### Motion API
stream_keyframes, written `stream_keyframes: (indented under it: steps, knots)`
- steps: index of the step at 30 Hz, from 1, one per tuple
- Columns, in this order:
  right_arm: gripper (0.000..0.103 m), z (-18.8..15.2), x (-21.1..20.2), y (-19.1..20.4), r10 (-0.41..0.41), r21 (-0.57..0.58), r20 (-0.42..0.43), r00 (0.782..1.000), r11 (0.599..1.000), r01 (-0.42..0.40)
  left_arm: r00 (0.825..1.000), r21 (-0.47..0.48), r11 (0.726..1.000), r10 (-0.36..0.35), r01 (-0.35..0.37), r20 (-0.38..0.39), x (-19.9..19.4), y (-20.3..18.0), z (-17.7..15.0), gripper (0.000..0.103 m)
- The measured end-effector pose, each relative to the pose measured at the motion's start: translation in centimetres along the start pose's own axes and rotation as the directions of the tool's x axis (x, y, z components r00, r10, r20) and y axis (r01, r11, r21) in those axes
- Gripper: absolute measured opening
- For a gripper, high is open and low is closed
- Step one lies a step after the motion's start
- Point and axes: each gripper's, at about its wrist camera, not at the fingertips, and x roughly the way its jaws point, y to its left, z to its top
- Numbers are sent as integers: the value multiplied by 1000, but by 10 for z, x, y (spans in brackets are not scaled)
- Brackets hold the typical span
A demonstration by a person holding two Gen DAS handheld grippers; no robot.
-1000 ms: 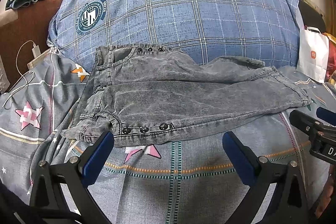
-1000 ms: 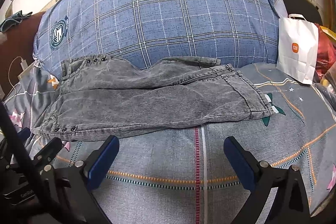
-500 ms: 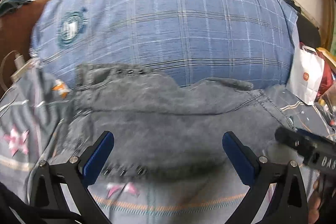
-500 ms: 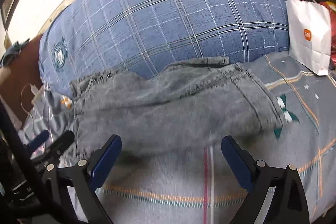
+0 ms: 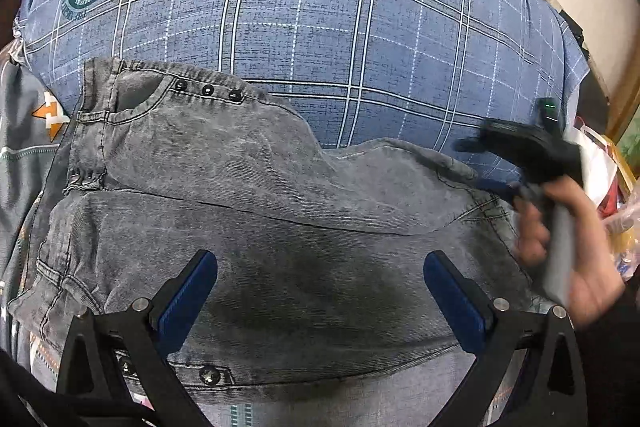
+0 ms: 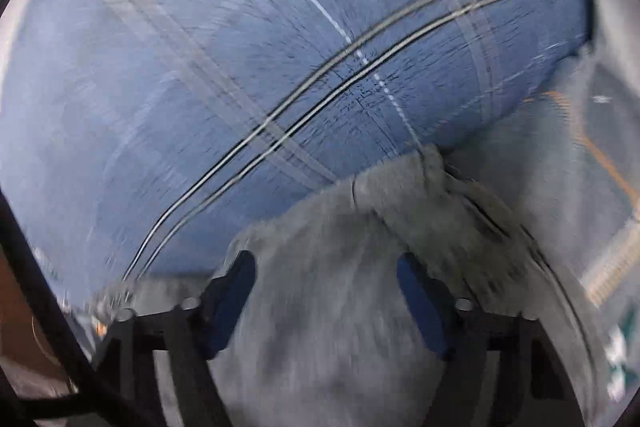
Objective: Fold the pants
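Observation:
Grey washed denim pants (image 5: 248,195) lie flat on the bed, folded lengthwise, waistband to the left, leg ends to the right. My left gripper (image 5: 320,291) is open and hovers low over the near leg, its blue pads (image 5: 188,297) wide apart. My right gripper (image 6: 326,301) is open over the leg ends (image 6: 360,227); its view is blurred. It also shows in the left wrist view (image 5: 520,155), held by a hand at the pants' right end.
A large blue plaid pillow (image 5: 320,7) rises right behind the pants. The grey patterned bedsheet (image 5: 24,131) shows at the left and under the front edge. A white paper bag (image 5: 600,163) stands at the far right.
Both grippers have moved forward and down onto the pants. The right gripper swung fast to the far leg end near the pillow. Both stay open.

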Motion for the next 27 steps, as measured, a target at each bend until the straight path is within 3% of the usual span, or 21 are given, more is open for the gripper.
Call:
stream_keyframes:
  steps: [4, 9, 10, 11, 12, 13, 18, 22, 27]
  knots:
    - [66, 19, 41, -16, 31, 136, -46, 998, 990, -24, 1000, 17, 1000, 0, 0, -28, 2, -1, -4, 102]
    - [58, 30, 56, -30, 38, 205, -30, 999, 978, -31, 999, 24, 1000, 9, -8, -40, 9, 1, -9, 102]
    - [49, 31, 57, -29, 42, 195, -32, 999, 980, -35, 999, 28, 1000, 8, -7, -38, 9, 0, -9, 102]
    - [33, 31, 56, -26, 45, 177, -30, 999, 984, -38, 999, 32, 999, 7, -5, -36, 10, -1, -9, 102]
    - [10, 31, 55, -23, 35, 144, -32, 999, 989, -30, 1000, 33, 999, 6, -4, -31, 9, -1, -9, 102]
    - [10, 28, 47, -17, 11, 106, -22, 1000, 994, -9, 1000, 32, 999, 3, -2, -26, 8, -2, -8, 102]
    - [10, 7, -13, -5, 72, -24, 82, 994, 997, -70, 999, 16, 999, -38, 38, -11, 0, -3, -7, 102]
    - [10, -50, -79, -14, 160, -101, 146, 976, 984, -146, 995, -31, 995, -94, 93, -28, -5, 2, -3, 102]
    - [10, -86, -97, -50, 243, -55, 167, 956, 970, -237, 992, -33, 994, -106, 104, -71, 2, -10, 5, 102]
